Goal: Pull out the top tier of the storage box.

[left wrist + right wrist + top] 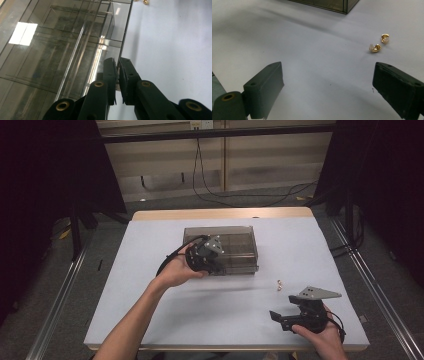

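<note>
A smoky clear plastic box [237, 247] with divided compartments sits at the middle of the table. My left gripper [214, 264] is at the box's front edge. In the left gripper view its jaws are nearly together, pinching the thin edge of the box lid [125, 37], with the left gripper [118, 63] shut on it. Two small gold earrings [279, 285] lie on the white sheet to the right of the box. They show as one earring [375, 48] and another [385, 38] ahead of my right gripper [328, 72], which stands open and empty. The right gripper [279, 319] rests near the table's front right.
A white sheet [150, 295] covers the table, with a wooden strip [220, 213] at the far edge. Black cables [240, 195] lie on the floor behind. Dark frame posts [75, 225] stand at both sides.
</note>
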{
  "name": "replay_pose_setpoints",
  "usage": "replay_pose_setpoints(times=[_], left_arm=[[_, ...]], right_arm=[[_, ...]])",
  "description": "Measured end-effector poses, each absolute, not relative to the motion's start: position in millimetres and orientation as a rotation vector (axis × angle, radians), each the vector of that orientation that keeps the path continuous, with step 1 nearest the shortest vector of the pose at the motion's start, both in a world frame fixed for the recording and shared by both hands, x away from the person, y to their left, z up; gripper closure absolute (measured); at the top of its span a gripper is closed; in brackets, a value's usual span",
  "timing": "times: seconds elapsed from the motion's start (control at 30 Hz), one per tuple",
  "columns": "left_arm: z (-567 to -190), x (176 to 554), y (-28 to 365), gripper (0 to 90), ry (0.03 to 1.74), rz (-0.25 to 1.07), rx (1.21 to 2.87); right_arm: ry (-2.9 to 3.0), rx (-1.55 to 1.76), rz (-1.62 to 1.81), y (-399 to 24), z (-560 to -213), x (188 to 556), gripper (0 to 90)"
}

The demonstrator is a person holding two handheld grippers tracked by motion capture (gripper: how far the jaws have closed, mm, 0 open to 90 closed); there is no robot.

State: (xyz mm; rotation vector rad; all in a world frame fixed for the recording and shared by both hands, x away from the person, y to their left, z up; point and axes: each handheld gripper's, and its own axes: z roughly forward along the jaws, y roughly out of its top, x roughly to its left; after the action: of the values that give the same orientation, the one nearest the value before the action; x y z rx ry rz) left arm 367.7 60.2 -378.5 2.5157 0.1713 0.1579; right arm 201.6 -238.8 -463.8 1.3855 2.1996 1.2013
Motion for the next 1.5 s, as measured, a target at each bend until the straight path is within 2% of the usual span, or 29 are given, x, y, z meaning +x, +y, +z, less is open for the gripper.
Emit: replay_pose_setpoints(times=[1.5], left_arm=[[-381,335,65,86.0,0.126,0.125,2.506]], right_arm=[[2.201,1.388,1.196,-239,-464,202,9.5]])
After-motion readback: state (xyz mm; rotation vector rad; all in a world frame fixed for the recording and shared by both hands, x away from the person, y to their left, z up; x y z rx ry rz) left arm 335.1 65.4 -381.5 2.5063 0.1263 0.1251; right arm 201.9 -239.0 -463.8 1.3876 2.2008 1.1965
